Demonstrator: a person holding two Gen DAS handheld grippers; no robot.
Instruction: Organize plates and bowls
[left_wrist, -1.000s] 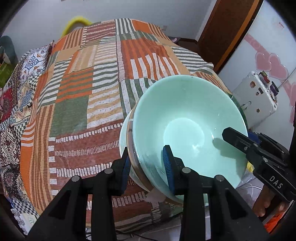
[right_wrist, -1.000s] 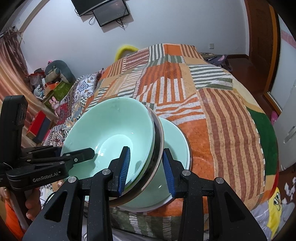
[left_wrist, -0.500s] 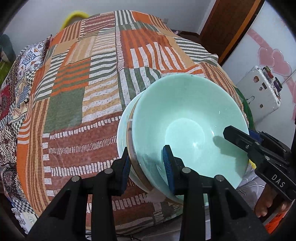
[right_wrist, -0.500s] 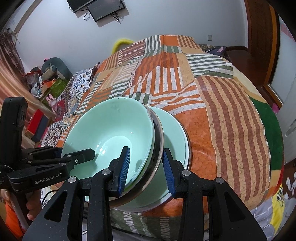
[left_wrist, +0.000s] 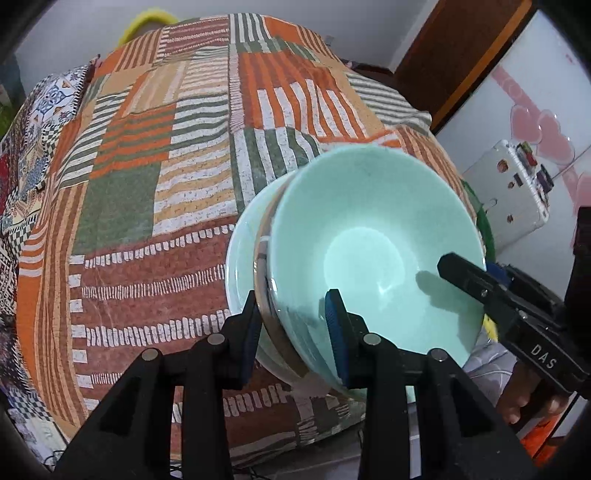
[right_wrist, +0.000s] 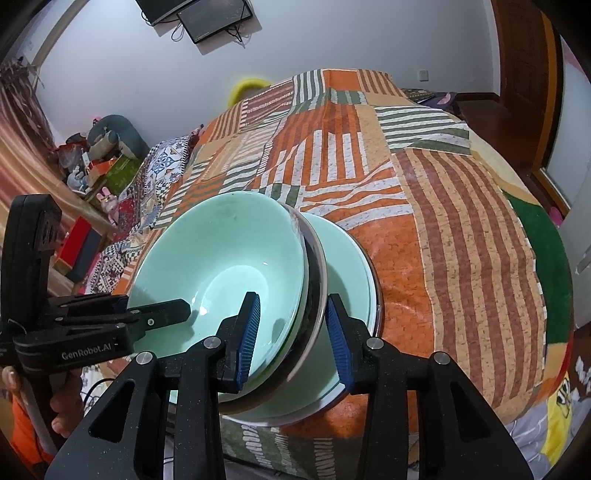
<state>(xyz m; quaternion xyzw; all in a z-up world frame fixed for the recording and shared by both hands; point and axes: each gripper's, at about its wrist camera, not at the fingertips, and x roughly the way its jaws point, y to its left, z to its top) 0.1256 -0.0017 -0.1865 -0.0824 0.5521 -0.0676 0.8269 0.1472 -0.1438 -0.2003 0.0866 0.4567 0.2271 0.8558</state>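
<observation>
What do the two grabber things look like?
Both are black plastic with two fingers tipped by ribbed blue pads and round silver screws. The left gripper carries white "GenRobot.AI" lettering; the right gripper reads "DAS". An orange sleeve shows beside the left one.

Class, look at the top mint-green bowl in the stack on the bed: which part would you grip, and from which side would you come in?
Grip the rim of the top bowl on its near edge, one finger inside and one outside. It sits tilted in the stack, open side up, with thin flaring walls; the near rim overhangs the bed's edge, and other bowls block its underside.
</observation>
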